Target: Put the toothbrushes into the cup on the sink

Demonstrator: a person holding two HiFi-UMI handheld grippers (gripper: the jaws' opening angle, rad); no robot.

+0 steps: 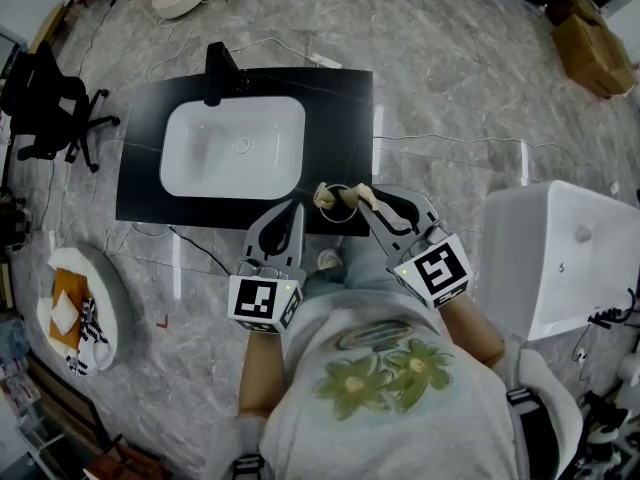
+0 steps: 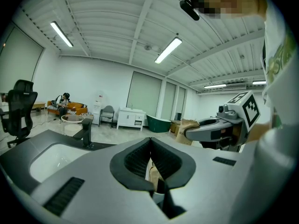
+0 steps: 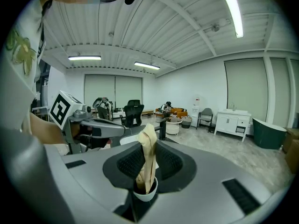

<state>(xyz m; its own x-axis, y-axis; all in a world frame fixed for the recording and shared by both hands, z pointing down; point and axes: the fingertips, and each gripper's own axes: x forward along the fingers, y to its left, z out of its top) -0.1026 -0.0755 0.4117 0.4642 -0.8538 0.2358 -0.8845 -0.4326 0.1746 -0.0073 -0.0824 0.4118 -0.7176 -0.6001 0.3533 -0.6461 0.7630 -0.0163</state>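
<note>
A black sink counter [image 1: 340, 98] holds a white basin [image 1: 232, 148] with a black faucet [image 1: 218, 68] behind it. A small white cup [image 1: 340, 212] stands at the counter's front edge with a beige toothbrush [image 1: 322, 196] leaning out of it. My right gripper [image 1: 363, 203] is over the cup's right side. In the right gripper view it [image 3: 147, 147] is shut on a beige toothbrush [image 3: 148, 157] whose lower end sits in the cup [image 3: 145, 192]. My left gripper [image 1: 293, 211] is left of the cup, and in its own view [image 2: 150, 141] it is shut and holds nothing.
A black office chair [image 1: 50, 103] stands left of the counter, and a white cabinet [image 1: 560, 258] stands to the right. A round white tray [image 1: 112, 318] with cloths lies on the floor at lower left. Cardboard boxes [image 1: 590, 48] sit at the far right, and cables cross the floor.
</note>
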